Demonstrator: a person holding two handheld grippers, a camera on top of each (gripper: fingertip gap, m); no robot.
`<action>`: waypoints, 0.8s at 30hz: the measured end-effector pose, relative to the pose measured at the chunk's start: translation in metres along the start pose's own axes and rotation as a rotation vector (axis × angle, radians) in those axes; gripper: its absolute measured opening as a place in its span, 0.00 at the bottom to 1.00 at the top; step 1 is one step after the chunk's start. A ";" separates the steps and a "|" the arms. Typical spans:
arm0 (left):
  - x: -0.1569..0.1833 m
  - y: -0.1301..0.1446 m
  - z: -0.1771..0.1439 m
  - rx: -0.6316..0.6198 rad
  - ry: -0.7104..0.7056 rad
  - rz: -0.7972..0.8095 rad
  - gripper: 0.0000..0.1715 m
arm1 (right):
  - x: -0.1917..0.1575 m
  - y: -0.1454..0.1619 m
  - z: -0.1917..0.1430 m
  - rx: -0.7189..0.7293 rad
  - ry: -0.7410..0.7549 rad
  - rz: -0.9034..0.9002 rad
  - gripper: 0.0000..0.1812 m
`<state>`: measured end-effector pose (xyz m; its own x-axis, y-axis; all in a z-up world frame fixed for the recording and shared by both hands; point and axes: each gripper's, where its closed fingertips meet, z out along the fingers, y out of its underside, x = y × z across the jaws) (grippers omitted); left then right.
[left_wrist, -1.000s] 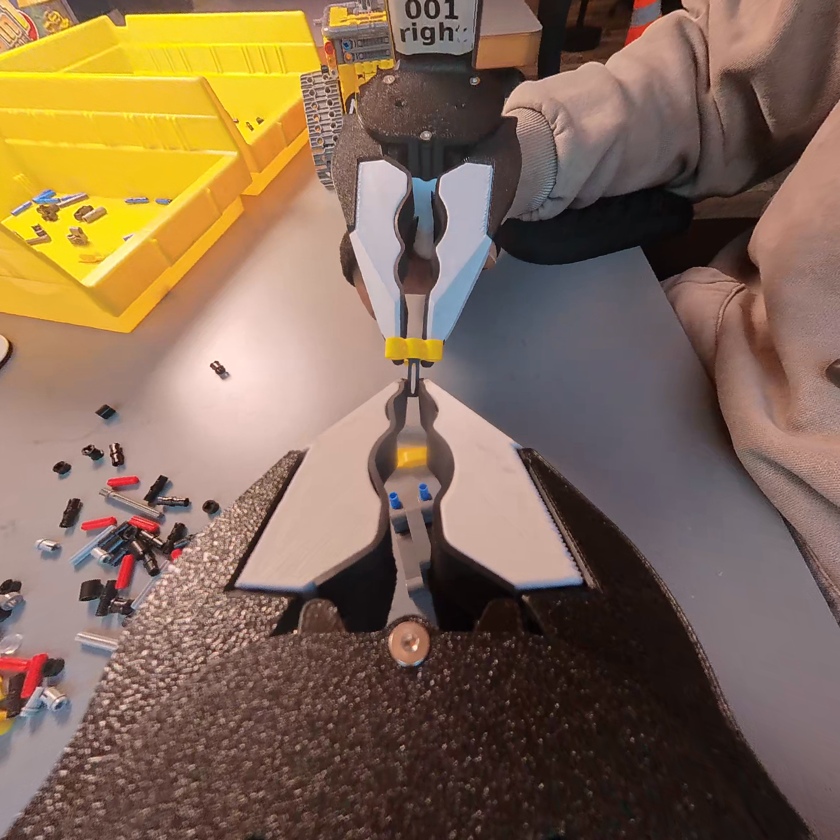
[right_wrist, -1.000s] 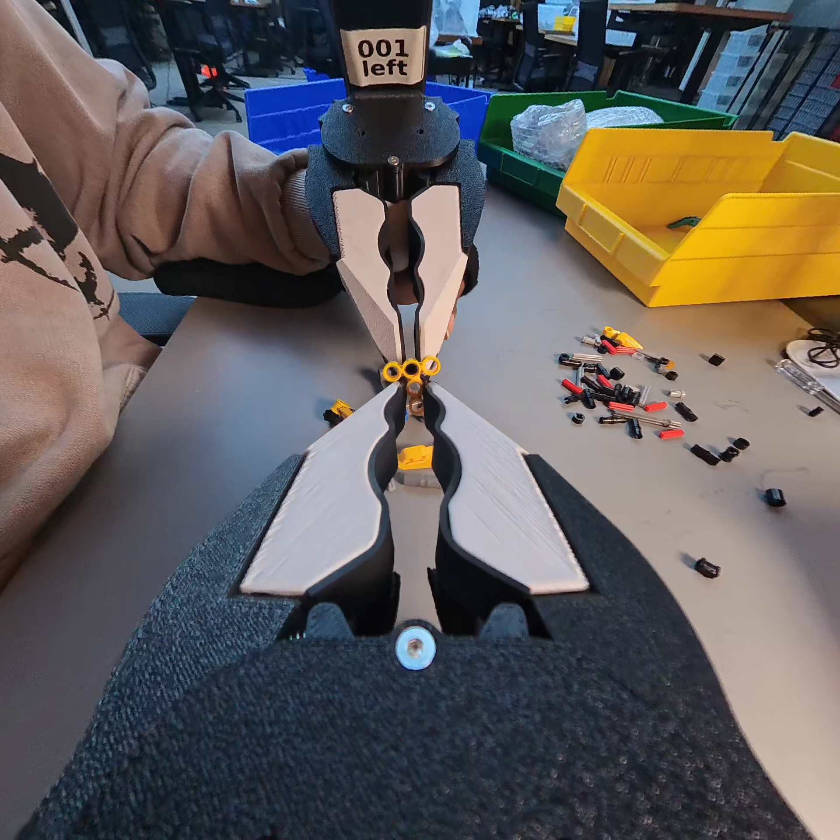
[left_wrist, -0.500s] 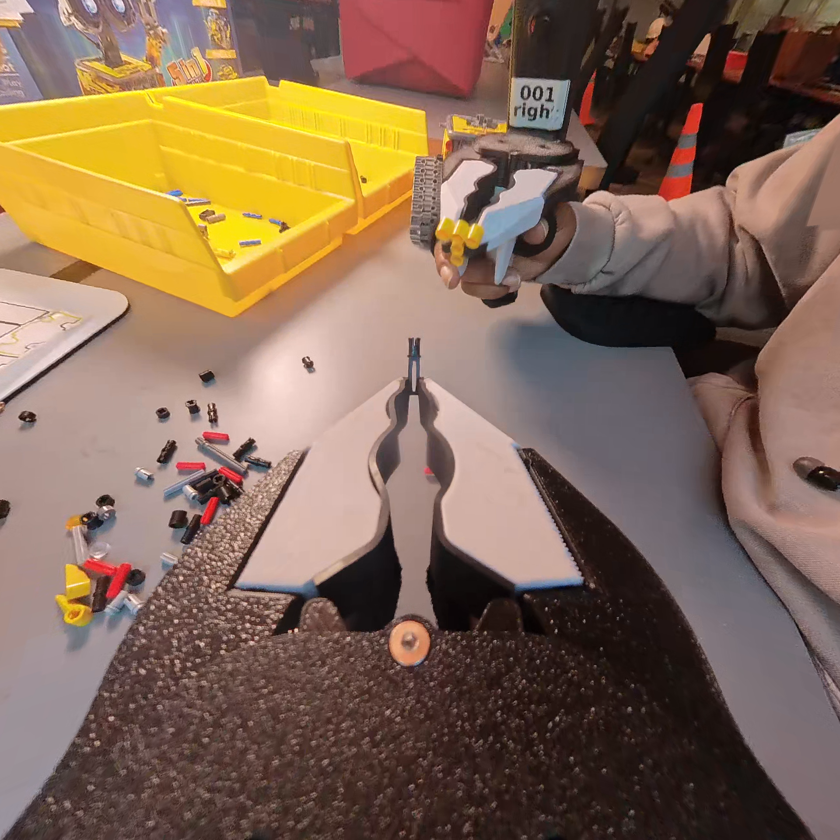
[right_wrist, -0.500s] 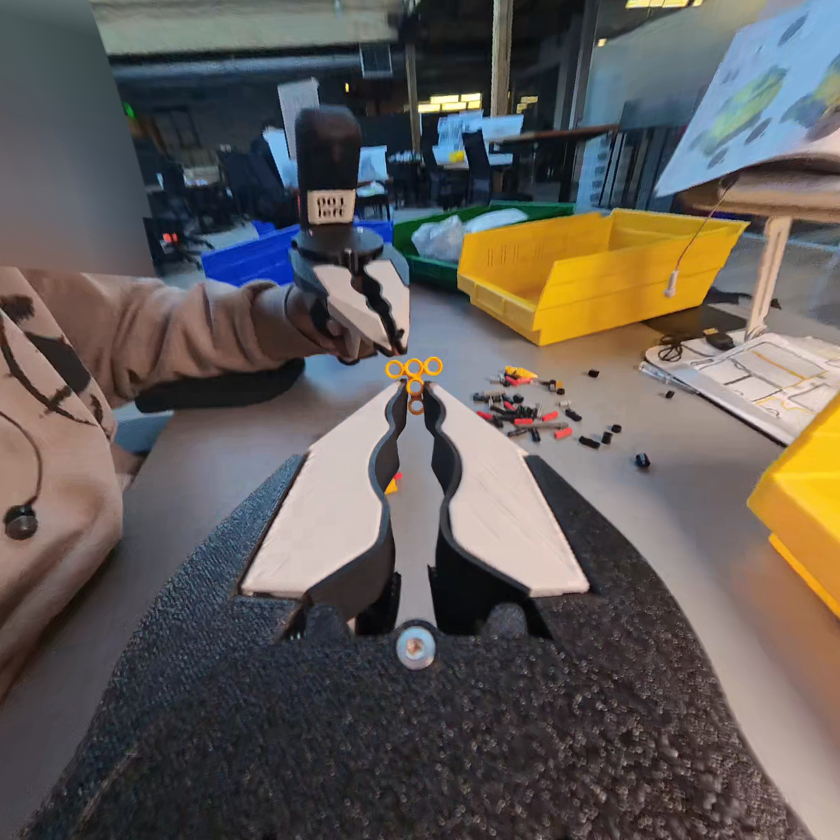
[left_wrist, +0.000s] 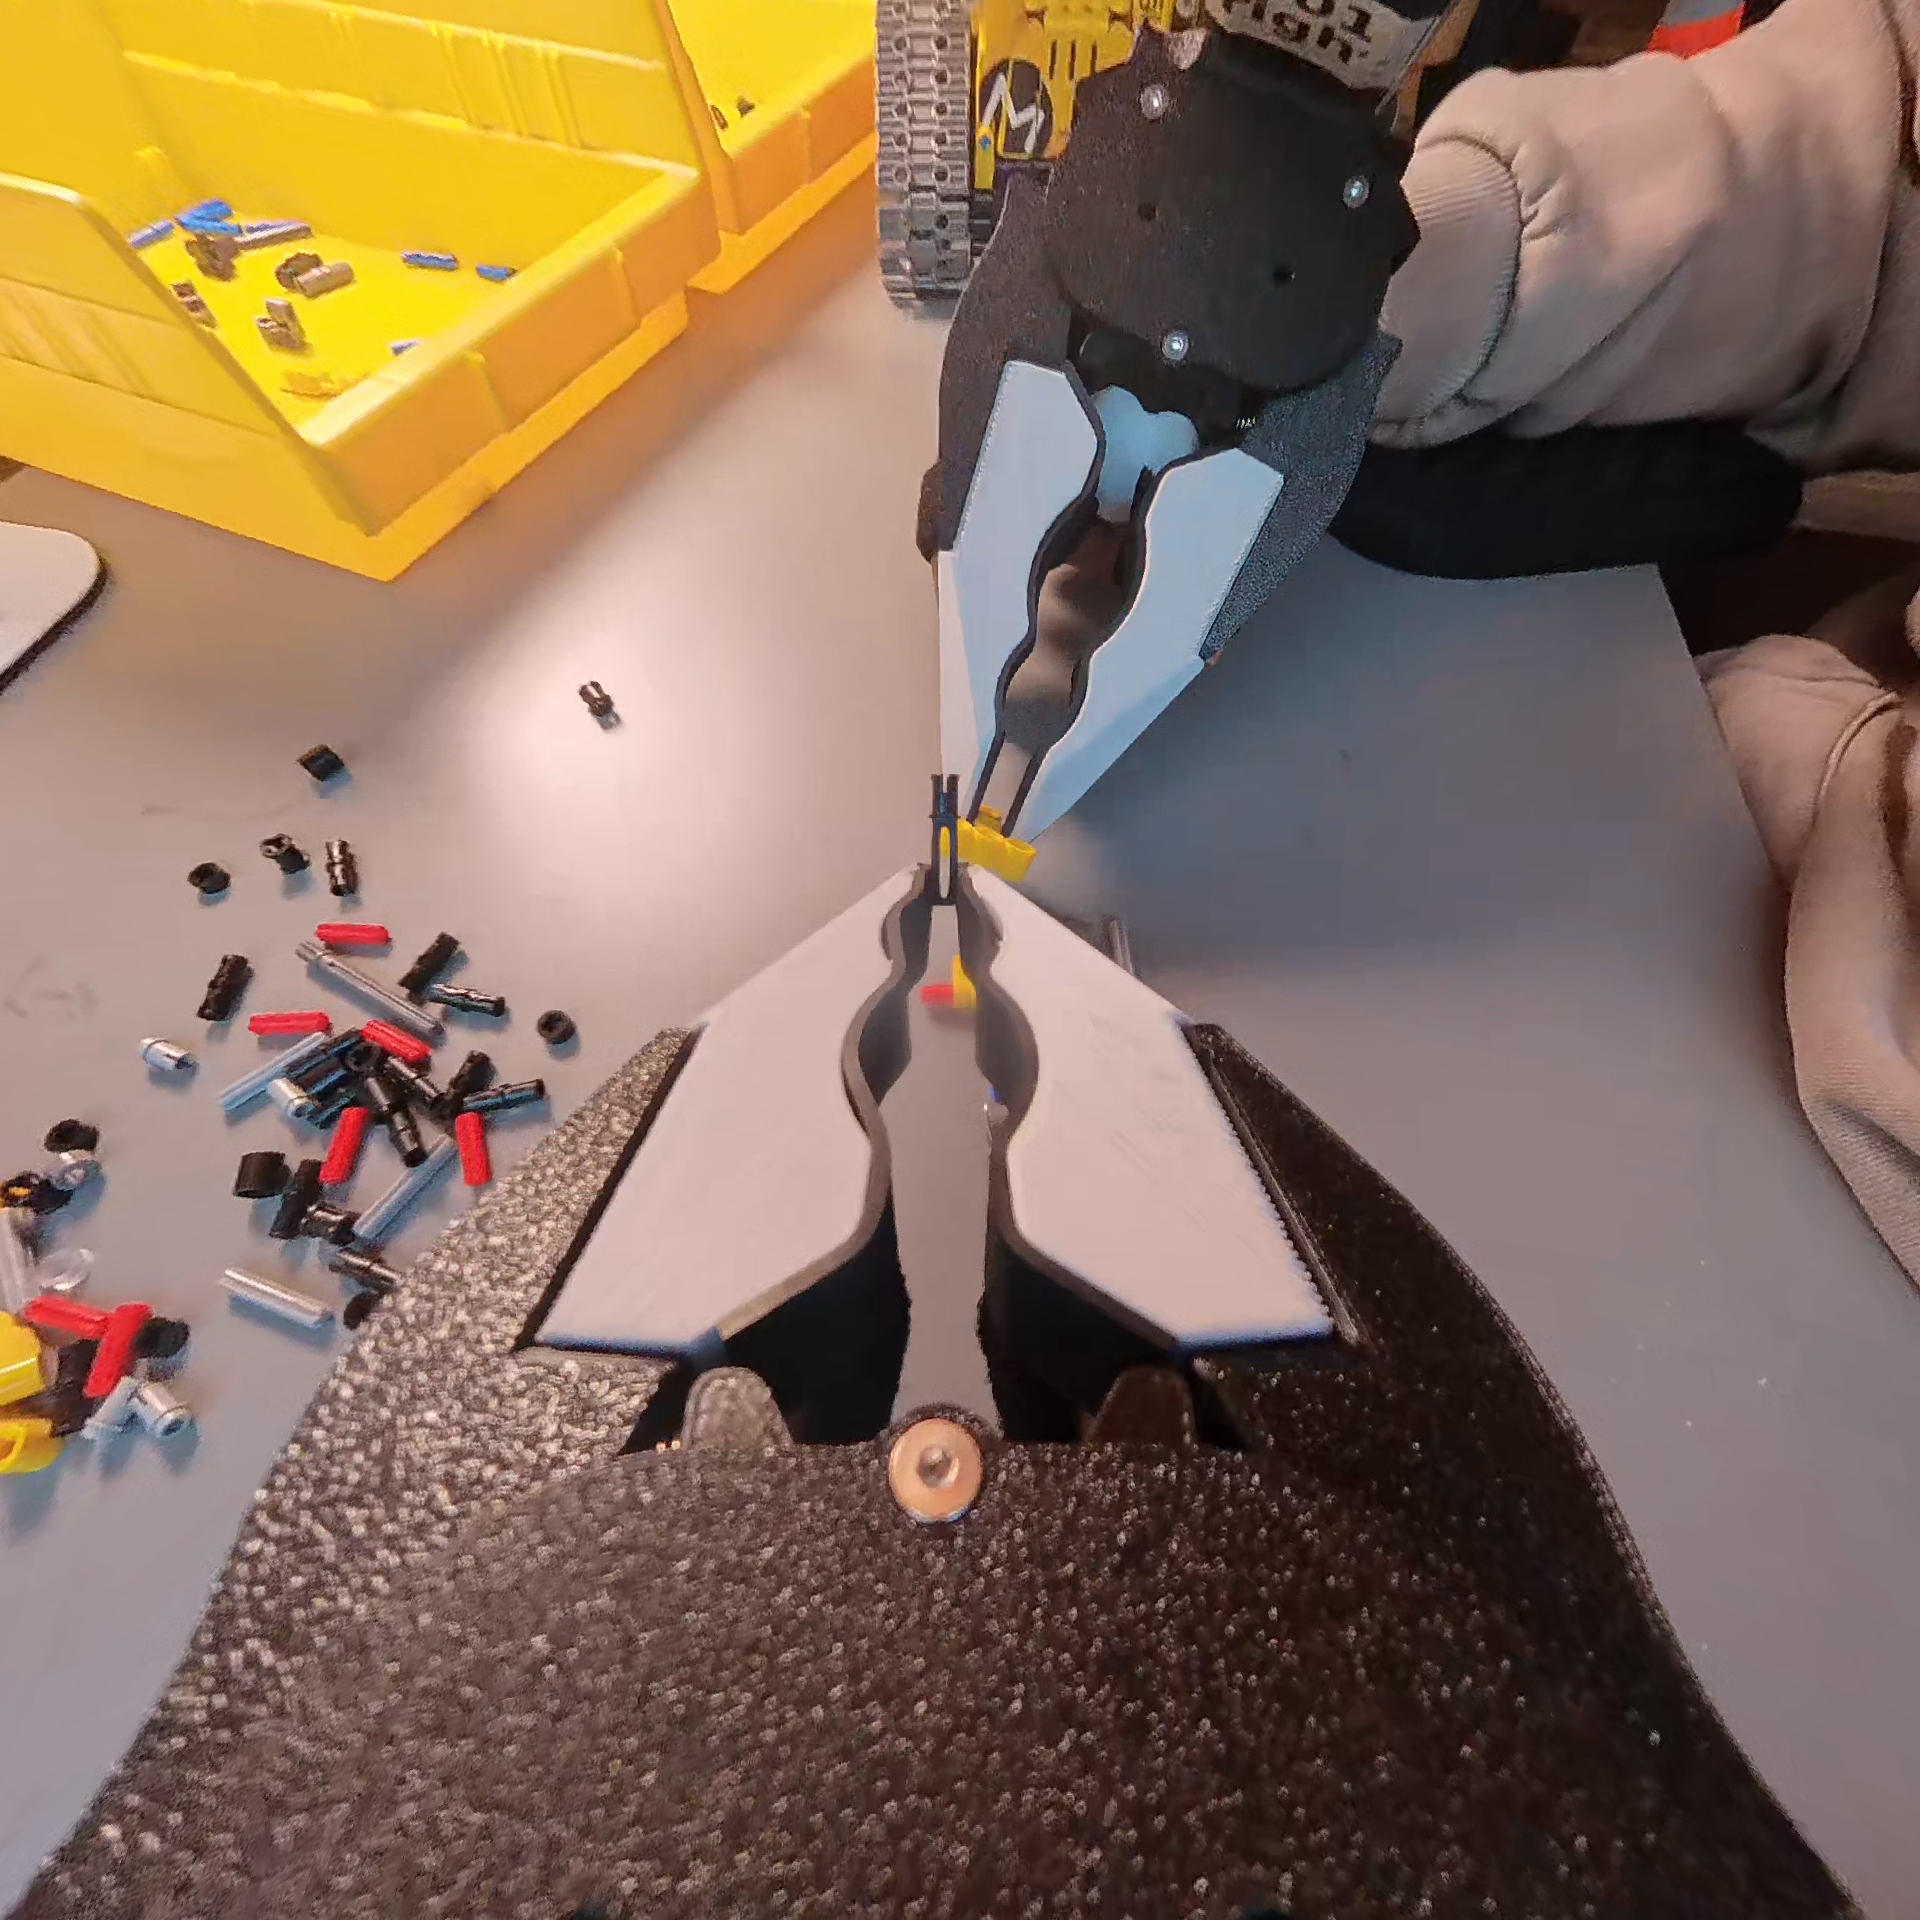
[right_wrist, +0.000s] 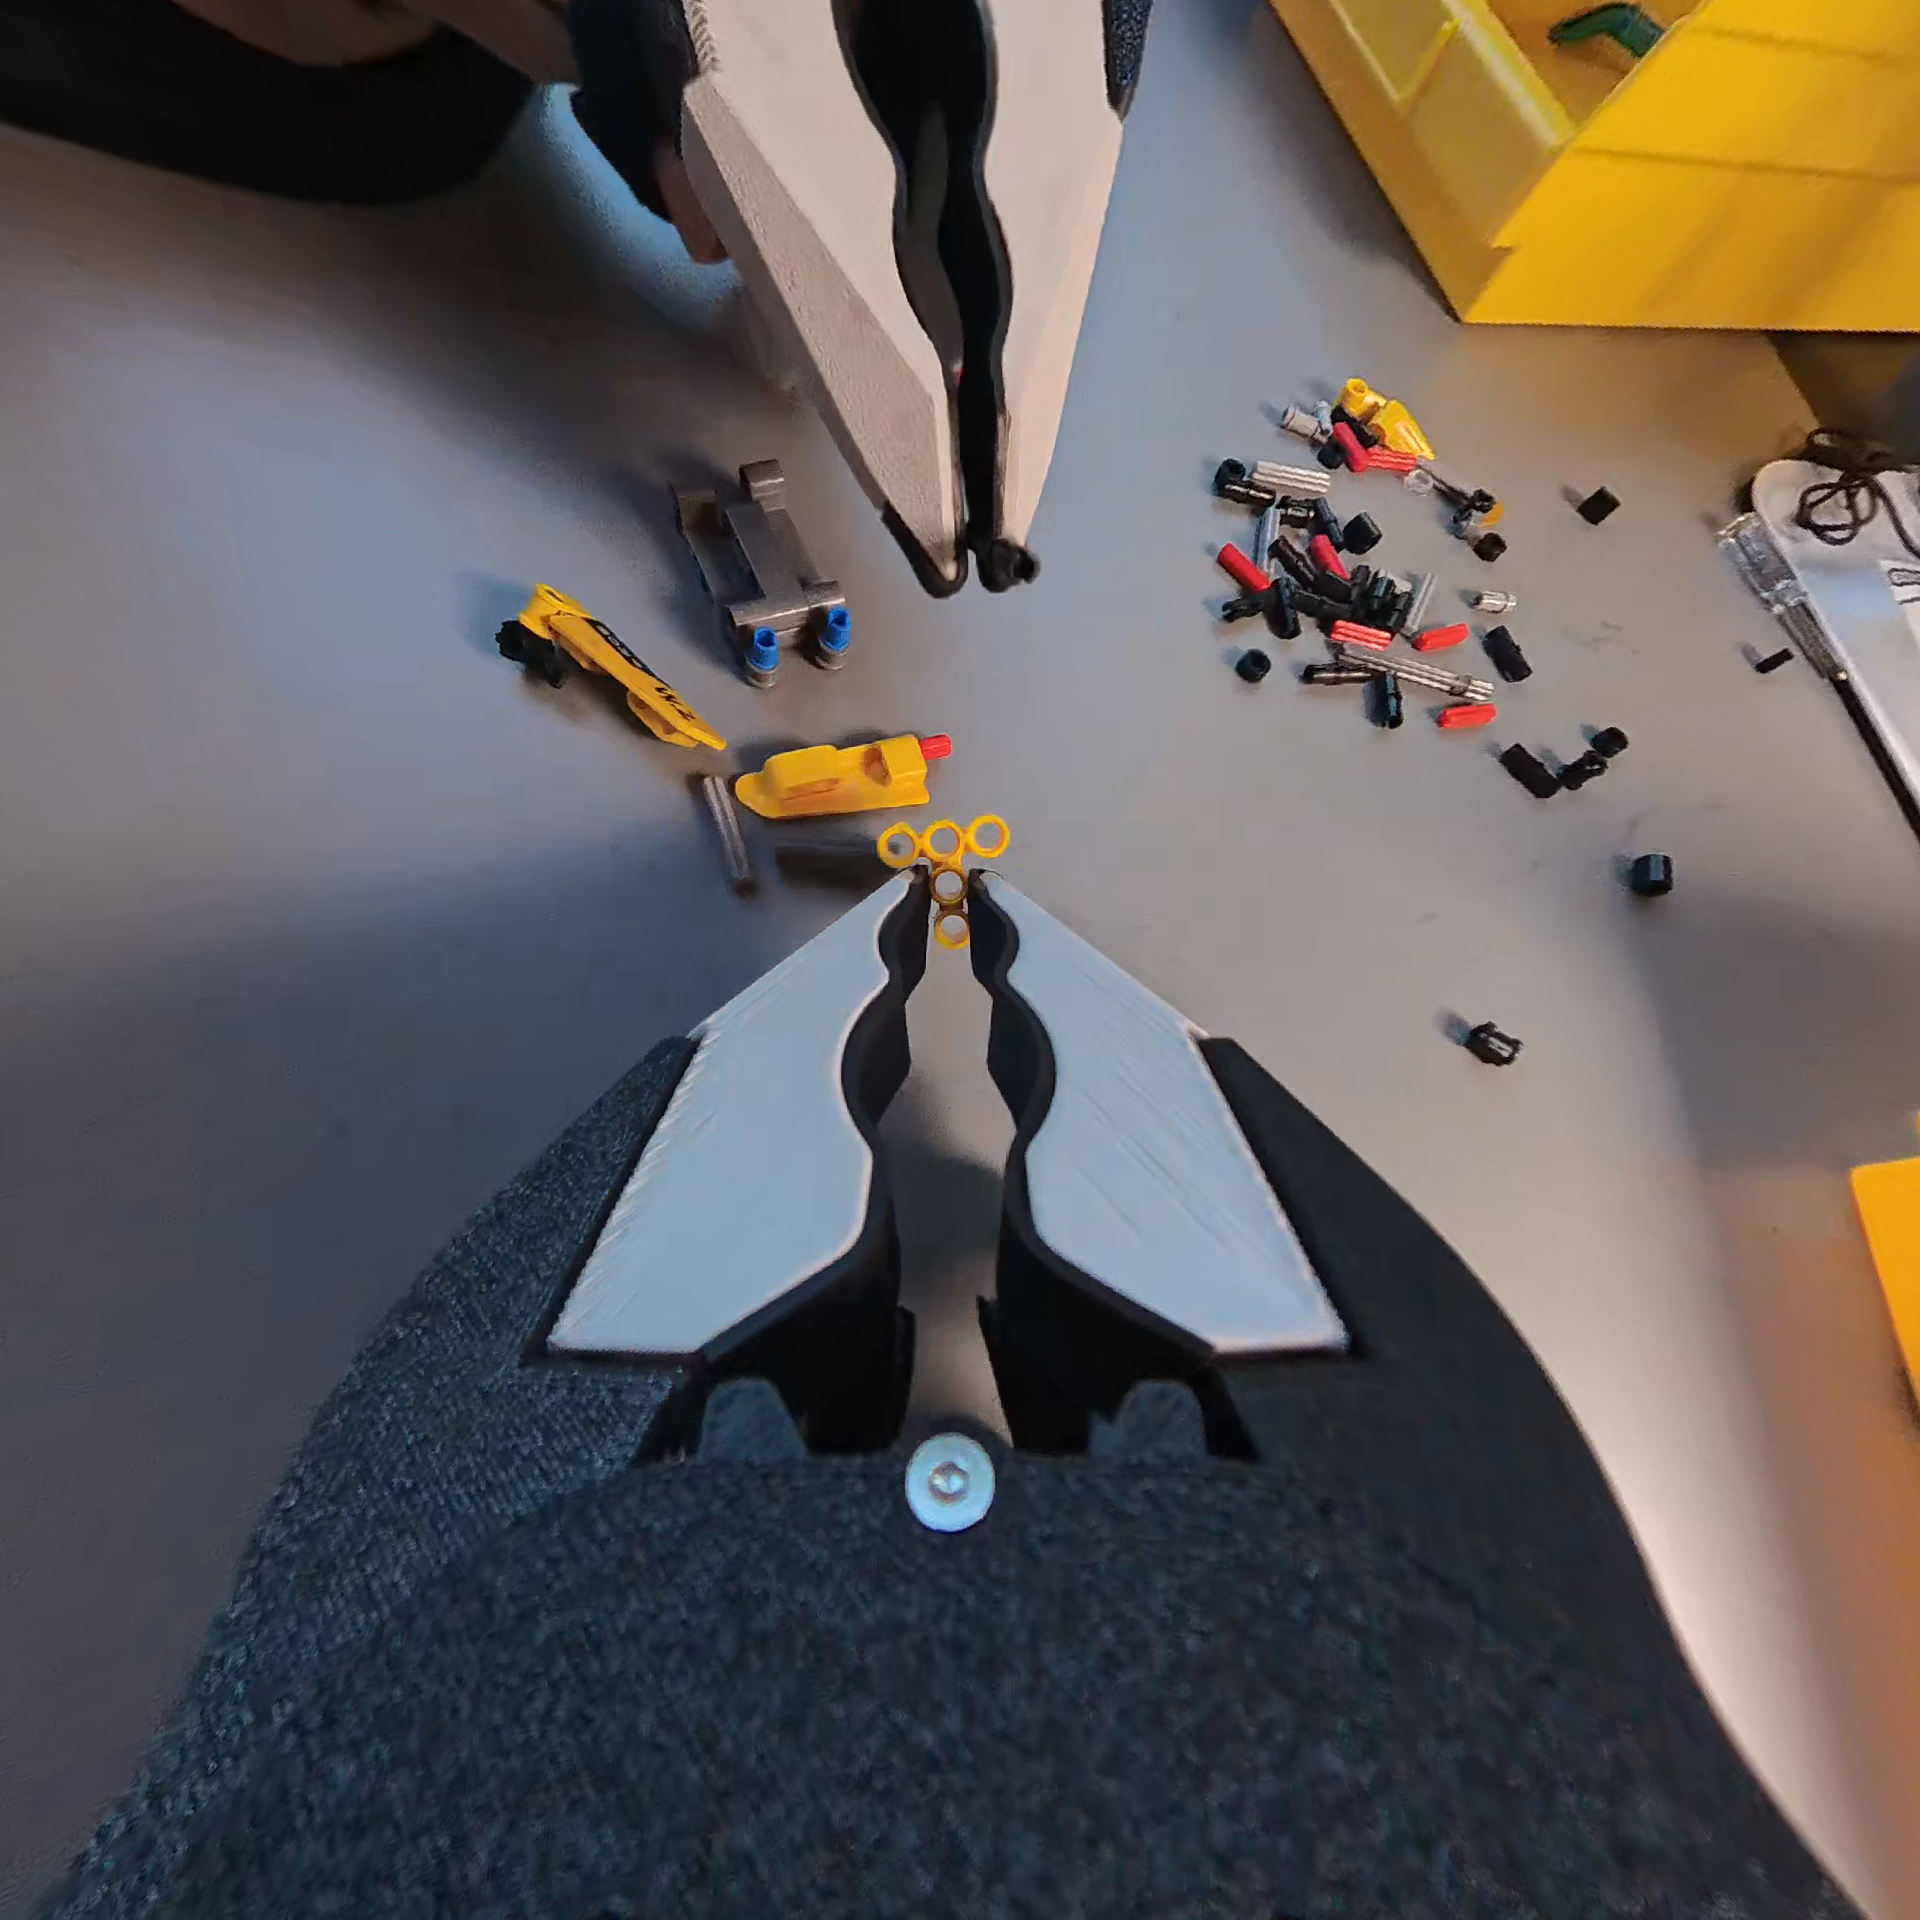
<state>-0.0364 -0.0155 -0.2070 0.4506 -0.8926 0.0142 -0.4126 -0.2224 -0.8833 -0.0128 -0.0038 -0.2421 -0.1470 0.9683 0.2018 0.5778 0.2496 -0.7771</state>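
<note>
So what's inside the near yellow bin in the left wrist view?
Inside the near yellow bin, small blue and dark grey building pieces lie scattered on its floor. The bin's front wall hides the nearest strip of floor.

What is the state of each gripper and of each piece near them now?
left gripper: shut on the black pin.
right gripper: shut on the yellow T-shaped piece.
black pin: upright, sticking out past the fingertips.
yellow T-shaped piece: held by its stem, crossbar free.
yellow wedge piece: lying on the table, untouched.
grey frame with blue pins: lying on the table, untouched.
</note>
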 end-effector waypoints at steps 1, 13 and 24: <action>0.002 0.002 0.003 -0.014 0.003 0.008 0.02 | -0.001 0.000 0.001 -0.004 0.001 -0.009 0.03; 0.011 0.015 0.016 -0.089 0.023 0.044 0.02 | -0.008 0.000 0.006 -0.023 -0.001 -0.070 0.10; 0.018 0.013 0.018 -0.085 0.040 0.088 0.02 | -0.010 -0.033 -0.008 0.182 -0.017 -0.056 0.02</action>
<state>-0.0190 -0.0273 -0.2270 0.3786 -0.9246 -0.0419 -0.5159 -0.1732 -0.8389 -0.0238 -0.0217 -0.2141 -0.1887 0.9526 0.2388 0.4140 0.2977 -0.8603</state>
